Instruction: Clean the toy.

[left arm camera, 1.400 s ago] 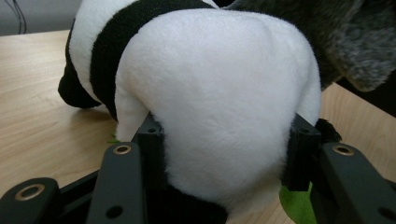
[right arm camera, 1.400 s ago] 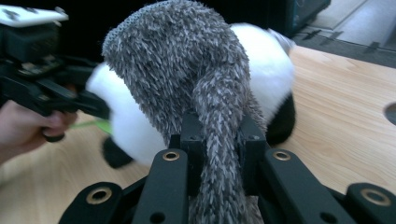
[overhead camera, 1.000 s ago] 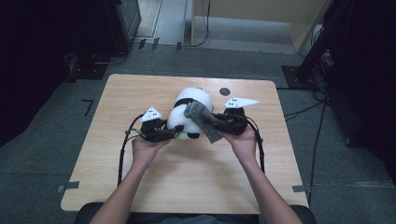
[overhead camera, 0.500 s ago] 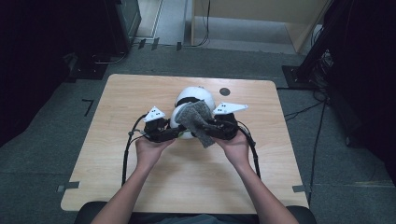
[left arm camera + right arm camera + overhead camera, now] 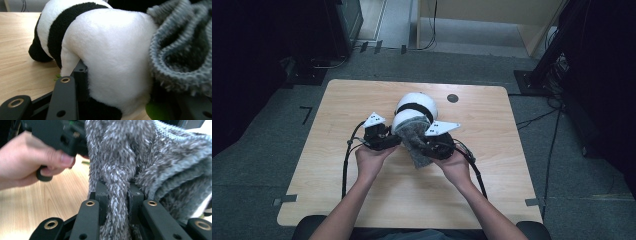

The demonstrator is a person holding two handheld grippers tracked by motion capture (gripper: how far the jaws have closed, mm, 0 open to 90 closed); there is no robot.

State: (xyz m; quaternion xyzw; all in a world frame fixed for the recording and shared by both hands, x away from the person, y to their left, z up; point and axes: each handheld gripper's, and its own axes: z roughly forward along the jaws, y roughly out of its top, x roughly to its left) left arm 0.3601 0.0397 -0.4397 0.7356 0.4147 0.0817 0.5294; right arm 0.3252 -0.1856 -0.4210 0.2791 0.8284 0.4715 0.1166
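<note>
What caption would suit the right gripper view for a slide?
Right tongs clamp a fold of fuzzy grey sock above the wooden table.

I count one plush panda (image 5: 414,111) on my table (image 5: 337,170), white with black bands. There is one grey knitted sock (image 5: 414,140), fuzzy all over. I hold two grippers: my left gripper (image 5: 384,138) and my right gripper (image 5: 432,145), one in each of my two hands. One small dark round mark (image 5: 452,98) sits on the tabletop. One wooden table.
</note>
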